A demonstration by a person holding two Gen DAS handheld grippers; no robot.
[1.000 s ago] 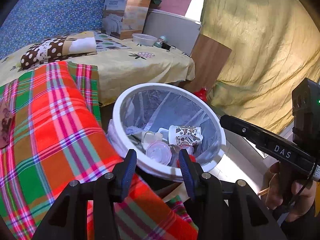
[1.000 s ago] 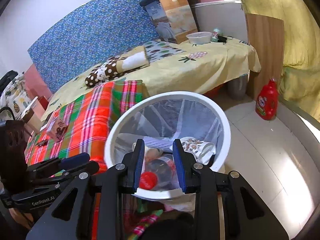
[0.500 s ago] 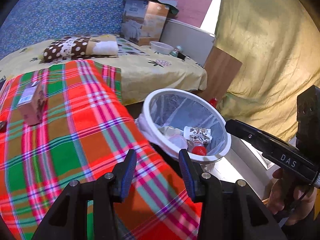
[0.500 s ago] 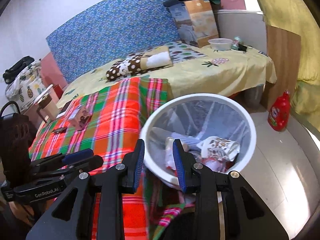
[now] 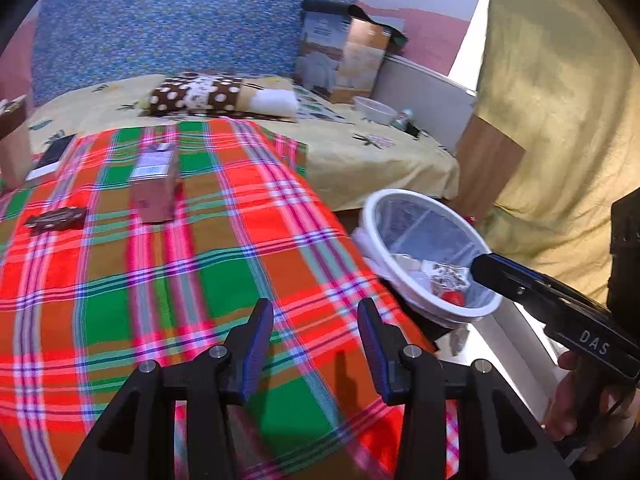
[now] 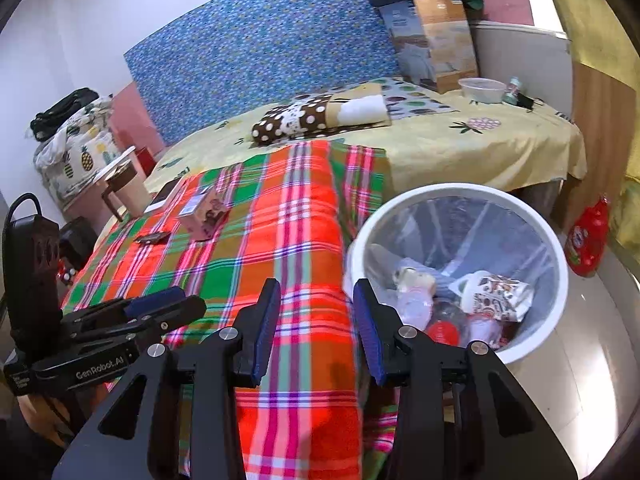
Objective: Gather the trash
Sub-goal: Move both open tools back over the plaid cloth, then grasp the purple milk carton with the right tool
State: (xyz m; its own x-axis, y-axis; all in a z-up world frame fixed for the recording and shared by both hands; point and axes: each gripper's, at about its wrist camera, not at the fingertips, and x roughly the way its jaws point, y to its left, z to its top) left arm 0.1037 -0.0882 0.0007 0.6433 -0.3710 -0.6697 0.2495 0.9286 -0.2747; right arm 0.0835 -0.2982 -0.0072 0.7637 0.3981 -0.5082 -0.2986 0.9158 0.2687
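A white bin (image 6: 560, 280) with a clear liner stands on the floor beside the bed and holds a patterned paper cup (image 6: 496, 294), a red-capped bottle and other trash; it also shows in the left wrist view (image 5: 404, 198). A small pink carton (image 5: 154, 184) stands on the red-green plaid blanket (image 5: 200, 260), also in the right wrist view (image 6: 202, 214). A dark flat wrapper (image 5: 56, 218) lies left of it. My left gripper (image 5: 316, 324) is open and empty above the blanket. My right gripper (image 6: 316, 312) is open and empty at the blanket's edge by the bin.
A phone (image 5: 54, 152) and a mug (image 6: 124, 188) sit at the blanket's far left. A polka-dot pillow (image 6: 320, 116), a cardboard box (image 6: 436, 44) and a white bowl (image 6: 482, 88) lie on the yellow sheet. A red detergent bottle (image 6: 588, 236) stands on the floor.
Both grippers have swung left from over the bin toward the plaid blanket. The carton, wrapper and phone have come into view. Both jaws stay open.
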